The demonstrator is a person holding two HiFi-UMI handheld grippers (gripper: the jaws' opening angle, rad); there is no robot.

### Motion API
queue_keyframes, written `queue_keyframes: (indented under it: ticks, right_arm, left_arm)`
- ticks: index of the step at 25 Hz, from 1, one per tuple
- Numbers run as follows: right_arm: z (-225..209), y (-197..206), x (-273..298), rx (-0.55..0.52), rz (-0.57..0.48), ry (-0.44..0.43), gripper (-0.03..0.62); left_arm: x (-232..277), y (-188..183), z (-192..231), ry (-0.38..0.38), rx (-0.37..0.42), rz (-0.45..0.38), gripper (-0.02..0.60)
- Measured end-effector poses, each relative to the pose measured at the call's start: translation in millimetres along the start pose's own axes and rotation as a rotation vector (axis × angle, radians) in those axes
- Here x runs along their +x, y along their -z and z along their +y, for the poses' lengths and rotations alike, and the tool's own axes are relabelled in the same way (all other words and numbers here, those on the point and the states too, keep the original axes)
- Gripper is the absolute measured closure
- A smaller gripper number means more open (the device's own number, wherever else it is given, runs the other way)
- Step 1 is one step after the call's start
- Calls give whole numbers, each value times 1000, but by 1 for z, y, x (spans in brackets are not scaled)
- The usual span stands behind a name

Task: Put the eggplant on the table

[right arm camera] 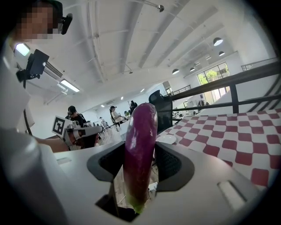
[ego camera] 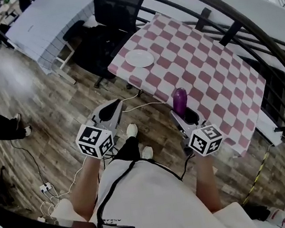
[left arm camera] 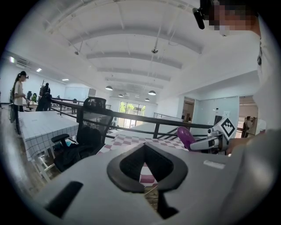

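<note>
Purple, glossy and smooth, the eggplant [right arm camera: 140, 145] stands upright in the right tool [ego camera: 184, 114], which pinches its lower half. Long axis vertical, green stem end down, rounded tip up. It is held in the air at the near edge of the worktop [ego camera: 215, 68]. Left tool [left arm camera: 145, 146] is pressed together, with nothing in it. Each tool carries a cube [ego camera: 94, 140] with black-and-white square markers. The worktop is covered in red-and-white checks. A round white plate [ego camera: 139, 58] lies at its far end, and a black mesh chair [ego camera: 116, 6] stands beyond.
</note>
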State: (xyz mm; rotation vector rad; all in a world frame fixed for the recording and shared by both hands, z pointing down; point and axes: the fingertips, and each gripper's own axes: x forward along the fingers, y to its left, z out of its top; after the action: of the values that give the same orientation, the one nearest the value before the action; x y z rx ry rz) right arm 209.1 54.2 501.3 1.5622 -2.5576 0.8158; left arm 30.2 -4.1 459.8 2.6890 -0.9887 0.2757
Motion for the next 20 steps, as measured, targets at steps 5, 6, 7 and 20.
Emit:
queue_keyframes:
  ticks: [5,6,7,20]
  right_arm:
    - [-6,0,9,-1,-2,7,379]
    - [-8,-2,12,-7,1,14,379]
    - [-11,-6,15,-14,0,22,379]
    - [-30,-60,83,-35,-9,44,379]
  left_arm:
    - [12,3,12,13,-4,-5,577]
    - [16,5,14,20,-8,-1,577]
    - [20,5,17,28,-10,3,577]
    - [89,-33,78,87,-5,-5,577]
